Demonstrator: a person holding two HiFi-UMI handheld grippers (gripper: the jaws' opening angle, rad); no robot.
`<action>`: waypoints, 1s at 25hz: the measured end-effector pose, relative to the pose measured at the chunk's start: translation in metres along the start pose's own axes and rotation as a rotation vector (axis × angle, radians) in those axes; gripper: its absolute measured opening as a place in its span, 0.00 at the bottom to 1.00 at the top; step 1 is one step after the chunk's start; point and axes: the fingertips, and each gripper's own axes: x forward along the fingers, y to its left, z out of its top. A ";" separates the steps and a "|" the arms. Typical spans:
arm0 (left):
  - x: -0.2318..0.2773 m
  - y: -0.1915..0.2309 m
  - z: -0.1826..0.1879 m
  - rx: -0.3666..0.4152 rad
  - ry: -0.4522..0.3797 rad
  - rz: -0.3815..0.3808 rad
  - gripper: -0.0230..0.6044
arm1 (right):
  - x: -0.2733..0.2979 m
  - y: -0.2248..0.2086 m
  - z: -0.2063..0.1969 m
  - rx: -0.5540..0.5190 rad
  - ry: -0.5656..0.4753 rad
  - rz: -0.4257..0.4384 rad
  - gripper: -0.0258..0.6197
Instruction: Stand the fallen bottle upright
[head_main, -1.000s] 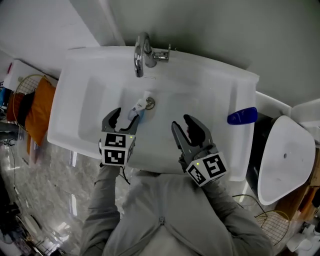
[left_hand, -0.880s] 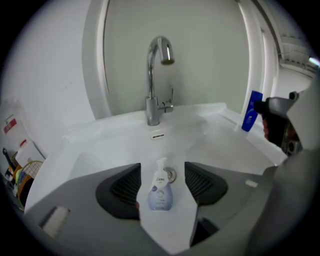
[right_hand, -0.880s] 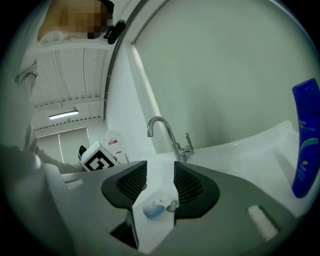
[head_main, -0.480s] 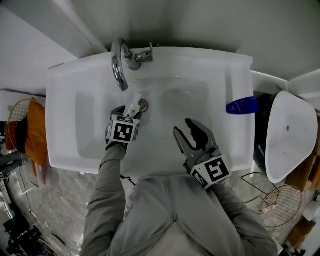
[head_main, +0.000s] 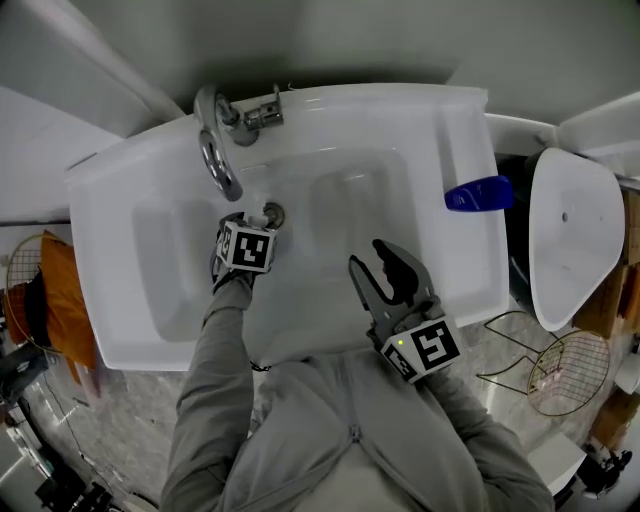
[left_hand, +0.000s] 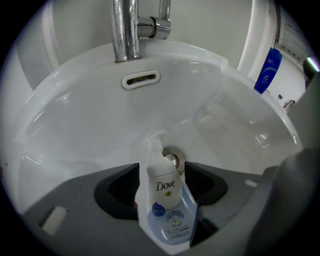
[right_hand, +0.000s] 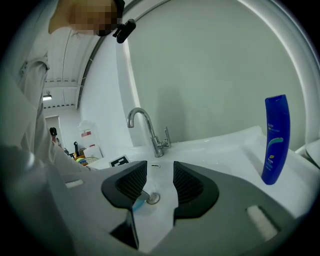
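Got the bottle (left_hand: 165, 200) lying flat by the drain (left_hand: 172, 159), pump toward it. Got the left gripper (left_hand: 162, 175) straddling it, jaws apart, no pinch yet. Right gripper (right_hand: 160, 182) closed together, empty, back from the drain. Better pinch the wide body, then tip up slow.

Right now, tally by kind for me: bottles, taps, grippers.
Bottles: 2 (white pump bottle lying in the sink, blue bottle upright on its rim)
Taps: 1 (chrome tap)
Grippers: 2 (left gripper, right gripper)
Total: 5
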 end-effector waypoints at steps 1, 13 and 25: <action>0.002 0.000 -0.001 0.001 0.005 -0.005 0.55 | 0.001 -0.001 0.000 0.000 0.000 -0.007 0.29; 0.023 -0.002 -0.010 -0.018 0.045 -0.049 0.55 | 0.010 0.002 -0.004 0.005 0.024 -0.024 0.29; 0.025 0.001 -0.006 -0.067 0.023 -0.035 0.53 | 0.009 -0.001 -0.001 -0.005 0.004 -0.050 0.29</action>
